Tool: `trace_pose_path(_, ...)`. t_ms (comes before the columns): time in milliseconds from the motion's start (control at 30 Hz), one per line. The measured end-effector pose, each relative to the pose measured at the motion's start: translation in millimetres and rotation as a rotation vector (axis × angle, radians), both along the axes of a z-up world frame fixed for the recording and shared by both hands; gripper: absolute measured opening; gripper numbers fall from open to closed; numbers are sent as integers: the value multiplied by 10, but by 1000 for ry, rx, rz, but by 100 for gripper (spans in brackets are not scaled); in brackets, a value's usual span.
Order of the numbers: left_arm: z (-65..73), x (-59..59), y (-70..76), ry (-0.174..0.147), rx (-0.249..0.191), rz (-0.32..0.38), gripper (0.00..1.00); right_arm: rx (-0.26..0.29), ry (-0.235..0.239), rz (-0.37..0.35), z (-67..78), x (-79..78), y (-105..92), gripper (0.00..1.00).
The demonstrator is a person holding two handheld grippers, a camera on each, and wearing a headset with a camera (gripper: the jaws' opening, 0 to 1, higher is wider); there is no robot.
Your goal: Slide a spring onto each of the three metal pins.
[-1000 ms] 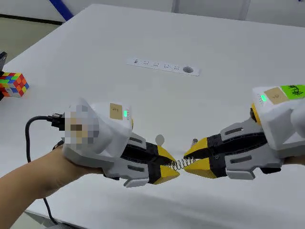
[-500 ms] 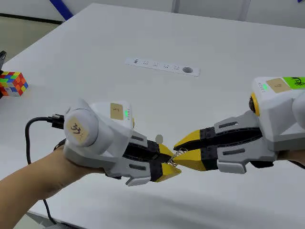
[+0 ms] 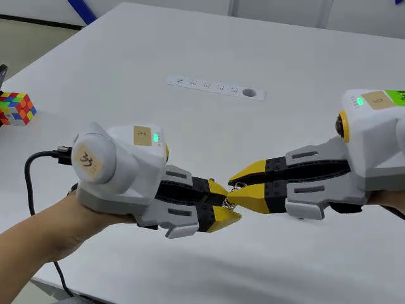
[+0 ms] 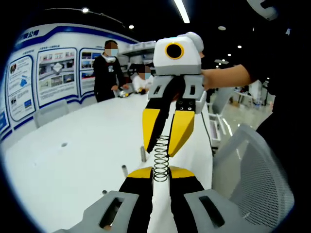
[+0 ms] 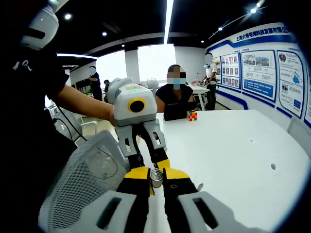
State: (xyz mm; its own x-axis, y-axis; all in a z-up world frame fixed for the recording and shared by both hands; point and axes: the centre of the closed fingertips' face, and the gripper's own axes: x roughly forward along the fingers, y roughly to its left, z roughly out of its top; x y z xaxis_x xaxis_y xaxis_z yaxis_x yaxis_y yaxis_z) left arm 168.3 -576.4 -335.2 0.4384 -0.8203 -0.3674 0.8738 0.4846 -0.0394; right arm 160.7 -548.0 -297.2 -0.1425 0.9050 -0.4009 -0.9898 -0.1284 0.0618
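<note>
A small steel spring [image 3: 231,200] hangs in the air between my two grippers, which meet tip to tip over the white table [image 3: 190,126]. My left gripper [image 3: 226,209] comes in from the left and is shut on one end of the spring [image 4: 161,160]. From the right, my right gripper [image 3: 235,185] closes its yellow tips on the other end, and its own view shows the spring [image 5: 155,177] end-on between them. I cannot tell whether a pin sits inside the coil. Two short metal pins [image 4: 142,154] stand on the table below the grippers.
A white power strip [image 3: 215,87] lies further back on the table. A Rubik's cube [image 3: 16,109] sits at the far left edge. A black cable [image 3: 31,183] trails from the left gripper. Mesh chairs [image 4: 257,179] stand beside the table, and people stand beyond it.
The right gripper has moved left toward the left gripper, so the stretch of spring showing between the tips has shortened to almost nothing. The left gripper has dropped slightly.
</note>
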Motion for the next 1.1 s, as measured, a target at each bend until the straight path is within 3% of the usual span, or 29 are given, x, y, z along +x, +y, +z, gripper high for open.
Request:
trace_pose_path(133,-35,10,67,22,20,21,16,-6,-10,-19,55,92,2,11)
trace_pose_path(267,-48,26,153,20,26,47,27,-9,-26,-44,114,204,-20,11)
trace_pose_path(500,-55,39,365,26,45,91,40,-54,-63,-148,100,592,-121,11)
trace_pose_path(600,-26,87,497,3,60,132,46,-92,-89,-204,24,775,-183,11)
trace_pose_path(800,37,128,714,-13,45,195,56,-161,-68,-296,-253,1013,-246,11)
trace_pose_path(900,45,104,785,2,22,211,63,-172,-52,-320,-368,1072,-252,11)
trace_pose_path(967,37,30,783,55,-16,195,68,-176,-40,-334,-432,1092,-251,11)
trace_pose_path(1100,-23,21,865,52,24,201,75,-210,-43,-351,-570,1124,-268,11)
